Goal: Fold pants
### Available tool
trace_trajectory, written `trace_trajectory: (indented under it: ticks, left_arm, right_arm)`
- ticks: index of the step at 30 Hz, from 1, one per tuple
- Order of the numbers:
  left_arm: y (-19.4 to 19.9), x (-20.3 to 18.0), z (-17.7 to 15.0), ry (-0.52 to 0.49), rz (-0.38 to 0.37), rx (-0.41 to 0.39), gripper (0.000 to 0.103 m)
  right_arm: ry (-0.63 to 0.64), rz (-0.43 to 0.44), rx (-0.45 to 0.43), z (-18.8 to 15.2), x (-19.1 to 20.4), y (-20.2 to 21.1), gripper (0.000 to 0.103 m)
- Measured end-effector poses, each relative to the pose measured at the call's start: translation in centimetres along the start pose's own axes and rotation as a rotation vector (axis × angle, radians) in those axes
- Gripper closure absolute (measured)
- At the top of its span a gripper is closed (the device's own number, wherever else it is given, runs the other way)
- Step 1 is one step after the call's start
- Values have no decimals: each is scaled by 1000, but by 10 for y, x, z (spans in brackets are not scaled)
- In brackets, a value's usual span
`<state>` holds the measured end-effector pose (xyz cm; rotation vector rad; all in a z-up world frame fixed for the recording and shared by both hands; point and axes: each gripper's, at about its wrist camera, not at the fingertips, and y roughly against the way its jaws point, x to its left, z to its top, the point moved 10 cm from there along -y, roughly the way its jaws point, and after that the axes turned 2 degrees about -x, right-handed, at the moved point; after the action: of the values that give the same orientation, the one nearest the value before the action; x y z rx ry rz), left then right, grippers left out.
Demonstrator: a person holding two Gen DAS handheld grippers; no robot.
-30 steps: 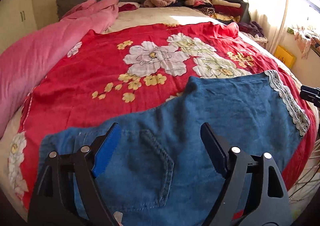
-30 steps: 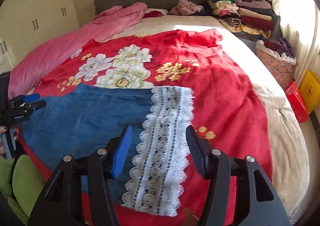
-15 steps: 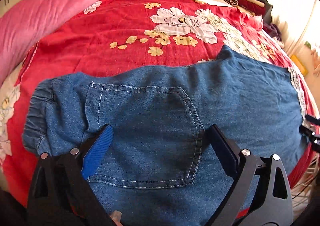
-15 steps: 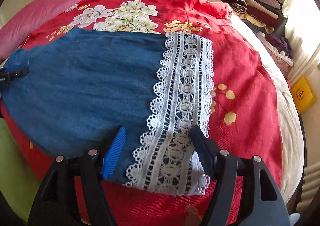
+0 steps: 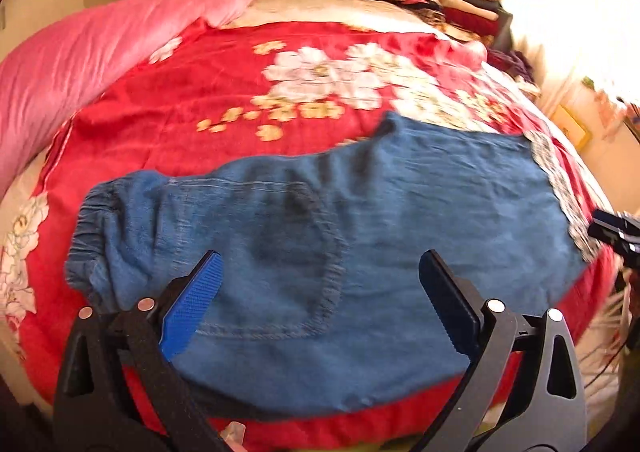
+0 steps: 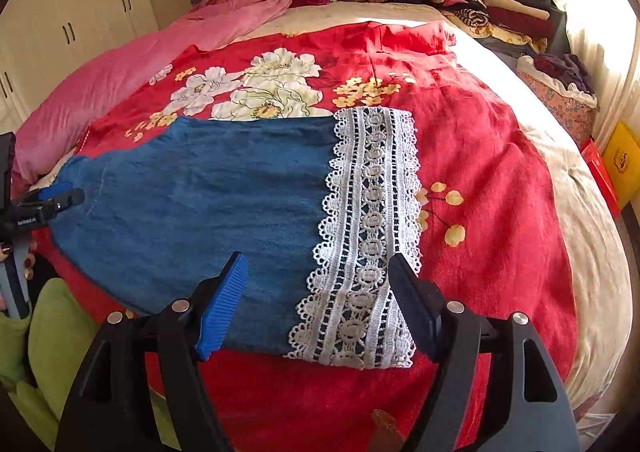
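Since the previous frame both views have pulled back. Left gripper [image 5: 320, 292] and right gripper [image 6: 316, 292] are opening, nothing clamped. Denim pants [image 5: 360, 219] lie halved along the bed's [image 6: 560, 179] near edge; crosswise folds remain.

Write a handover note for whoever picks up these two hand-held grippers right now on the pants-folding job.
Left hand-held gripper: jaws opening, nothing gripped, above the back pocket end.
Right hand-held gripper: jaws opening, nothing gripped, above the lace hem.
Denim pants: flat on the red floral bedspread, legs apparently stacked, waistband towards the left gripper.
Done: laid out lengthwise.
Left: fold hem end towards waistband, apparently.
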<state>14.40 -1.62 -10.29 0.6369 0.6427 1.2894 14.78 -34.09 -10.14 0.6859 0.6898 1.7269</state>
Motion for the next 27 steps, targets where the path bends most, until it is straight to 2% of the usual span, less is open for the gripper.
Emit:
trace_trajectory:
  ticks: [4, 11, 15, 21, 27]
  left_arm:
    - [6, -29, -5, -72, -26, -2, 10]
    - [-3, -70, -25, -188, -36, 42, 10]
    - [-13, -78, -36, -227, -24, 83, 10]
    - [-28, -79, -54, -256, -17, 158, 10]
    - [-21, -82, -52, -256, -35, 136, 10]
  right_arm:
    - [26, 14, -32, 5, 15, 11, 25]
    - [68, 45, -41, 1, 36, 14, 25]
    - [71, 56, 8, -11, 39, 1, 25]
    - [29, 31, 141, -44, 25, -29, 24]
    - [61, 19, 128, -45, 28, -24, 24]
